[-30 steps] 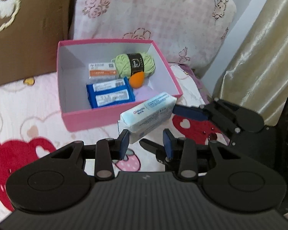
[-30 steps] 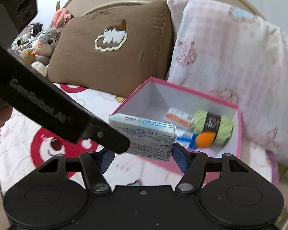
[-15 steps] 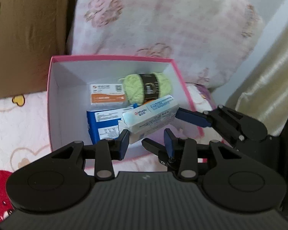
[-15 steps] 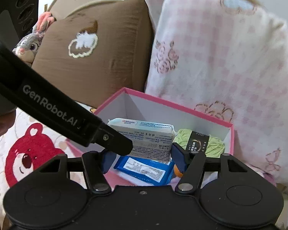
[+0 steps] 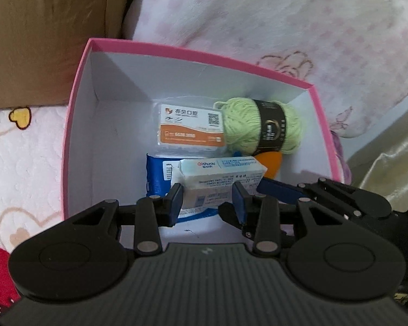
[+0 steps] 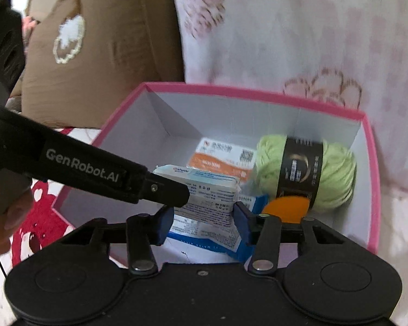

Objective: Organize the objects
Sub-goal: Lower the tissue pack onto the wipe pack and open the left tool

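Note:
A pale blue and white tissue pack [image 5: 220, 179] hangs low inside the pink box [image 5: 204, 54], just above a blue wipes pack [image 5: 156, 179]. My left gripper [image 5: 207, 202] is shut on it across its short sides. My right gripper [image 6: 204, 224] has the same tissue pack [image 6: 209, 203] between its jaws. They are closing, and the pads touch the pack's sides. In the left wrist view the right gripper's finger [image 5: 277, 188] sits at the pack's right end. The box also holds green yarn [image 5: 247, 127], an orange and white card case [image 5: 189, 129] and a round orange object [image 5: 270, 163].
The pink box [image 6: 258, 92] stands on a bed with a bear-print sheet [image 5: 21, 157]. A brown pillow [image 5: 40, 27] and a pink checked pillow [image 5: 285, 13] lean behind it. A gold curtain [image 5: 389, 168] hangs at the right. A hand [image 6: 2, 225] holds the left gripper.
Both grippers have carried the tissue pack from in front of the box to over it and down inside. The right gripper's jaws have narrowed around the pack.

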`<state>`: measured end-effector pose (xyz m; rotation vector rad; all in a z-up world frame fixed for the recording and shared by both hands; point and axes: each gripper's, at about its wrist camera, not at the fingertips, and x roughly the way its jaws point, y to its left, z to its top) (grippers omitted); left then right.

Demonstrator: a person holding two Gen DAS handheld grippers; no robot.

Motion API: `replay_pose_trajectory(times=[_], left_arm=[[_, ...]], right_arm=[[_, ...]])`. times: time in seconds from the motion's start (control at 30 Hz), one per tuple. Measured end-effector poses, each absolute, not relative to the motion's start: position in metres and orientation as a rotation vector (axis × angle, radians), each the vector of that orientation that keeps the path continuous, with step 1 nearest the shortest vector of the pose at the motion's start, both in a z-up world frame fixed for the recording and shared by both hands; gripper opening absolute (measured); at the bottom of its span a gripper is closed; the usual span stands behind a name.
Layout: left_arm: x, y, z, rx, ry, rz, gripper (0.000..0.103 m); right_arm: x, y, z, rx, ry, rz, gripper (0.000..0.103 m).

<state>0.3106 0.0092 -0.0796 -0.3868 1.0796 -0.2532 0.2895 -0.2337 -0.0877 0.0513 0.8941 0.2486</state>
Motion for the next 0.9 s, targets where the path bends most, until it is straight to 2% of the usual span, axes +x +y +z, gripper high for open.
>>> replay_pose_trajectory(times=[0.1,0.27,0.43,0.77,0.9], left_arm=[[0.317,0.007,-0.088,-0.389,1.082,-0.245,0.036],[0.327,0.006,-0.102,-0.408,1.084,-0.226,0.036],[0.325,0.009,-0.102,-0.480,1.052,-0.235,0.041],[0.286,0.005,-0.073,-0.266,1.000,-0.229,0.047],[0.267,0.011,-0.055,-0.258,0.972,-0.231,0.047]], right_arm=[[0.297,-0.233,-0.096,0.036,0.915,0.218,0.044],[0.312,-0.233,-0.105,0.029,0.953,0.177,0.041],[0.305,-0.231,-0.102,-0.009,0.881,0.187,0.041],[0.239,-0.244,-0.064,-0.012,0.766,0.219,0.043],[0.219,-0.245,-0.047,0.012,0.730,0.212,0.052]])
